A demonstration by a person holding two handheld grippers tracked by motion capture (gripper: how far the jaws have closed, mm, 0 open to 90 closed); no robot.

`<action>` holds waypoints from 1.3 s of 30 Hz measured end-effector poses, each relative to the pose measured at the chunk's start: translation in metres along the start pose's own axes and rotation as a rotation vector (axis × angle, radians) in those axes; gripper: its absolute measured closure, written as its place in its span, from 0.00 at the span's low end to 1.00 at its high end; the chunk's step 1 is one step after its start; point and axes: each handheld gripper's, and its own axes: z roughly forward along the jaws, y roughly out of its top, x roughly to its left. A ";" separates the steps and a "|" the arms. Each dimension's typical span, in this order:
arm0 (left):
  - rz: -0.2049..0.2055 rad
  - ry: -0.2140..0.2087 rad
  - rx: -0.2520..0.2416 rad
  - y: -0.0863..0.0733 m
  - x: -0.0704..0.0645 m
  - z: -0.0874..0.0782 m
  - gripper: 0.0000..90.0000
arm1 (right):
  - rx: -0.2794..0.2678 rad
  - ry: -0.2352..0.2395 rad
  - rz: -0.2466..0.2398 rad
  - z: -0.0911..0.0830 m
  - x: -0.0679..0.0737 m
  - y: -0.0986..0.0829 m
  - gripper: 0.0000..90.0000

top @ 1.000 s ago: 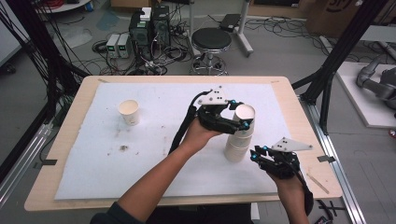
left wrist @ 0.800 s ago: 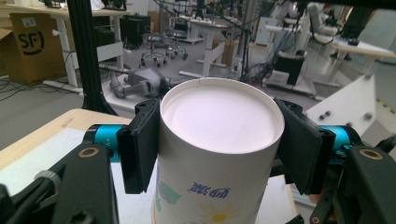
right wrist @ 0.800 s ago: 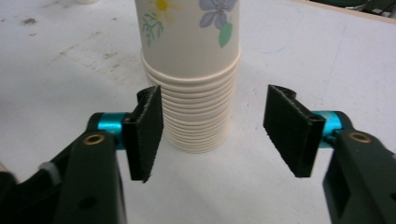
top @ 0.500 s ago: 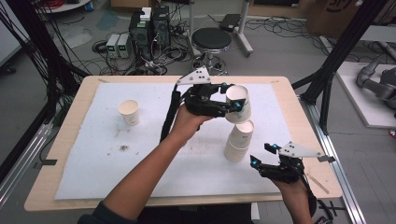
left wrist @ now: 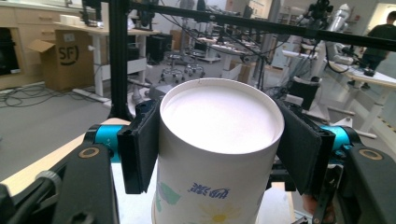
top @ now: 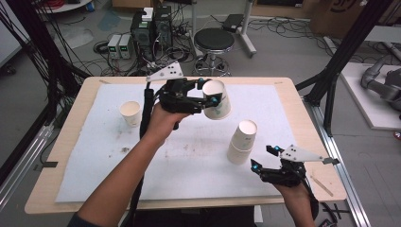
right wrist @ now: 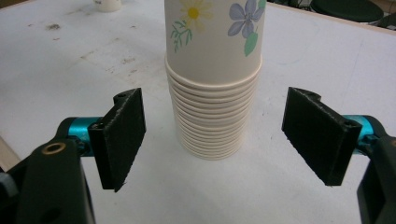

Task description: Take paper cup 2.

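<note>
The table (top: 302, 118) carried a white mat (top: 189, 161) that stopped short of the wooden rim on every side, and most of the mat lay bare, with wide room at the near left and across the middle. The left hand-held gripper (top: 208, 97) was raised above the far middle of the mat, clamped on a cup (top: 217, 99) that it held clear of the surface, tilted, with its mouth turned up and toward the far side. In the left gripper view the two pads pressed against opposite sides of the cup (left wrist: 219, 154) just below its rim, and the printed flower faced the camera. The stack (top: 242, 142) of nested cups stood upright on the mat to the right of centre, lower than the held cup and apart from it. The right hand-held gripper (top: 262, 158) hovered near the table's near right edge, jaws spread, just on the near side of the stack without touching it. In the right gripper view the stack (right wrist: 215, 93) stood between and beyond the parted pads, with a gap on each side. A lone cup (top: 130, 113) stood upright at the far left of the mat, well apart from both hands. Black frame posts rose off both sides of the table, and a stool (top: 215, 45) stood beyond the far edge.
</note>
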 end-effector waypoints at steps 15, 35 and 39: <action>0.019 0.091 0.013 -0.026 0.010 -0.064 0.39 | -0.042 0.069 -0.009 -0.004 0.002 -0.003 0.23; 0.008 0.160 0.039 -0.071 0.013 -0.117 0.39 | -0.079 0.129 -0.027 -0.004 0.003 -0.003 0.22; 0.003 0.161 0.043 -0.074 0.012 -0.119 0.39 | -0.089 0.139 -0.041 -0.005 0.006 0.001 0.22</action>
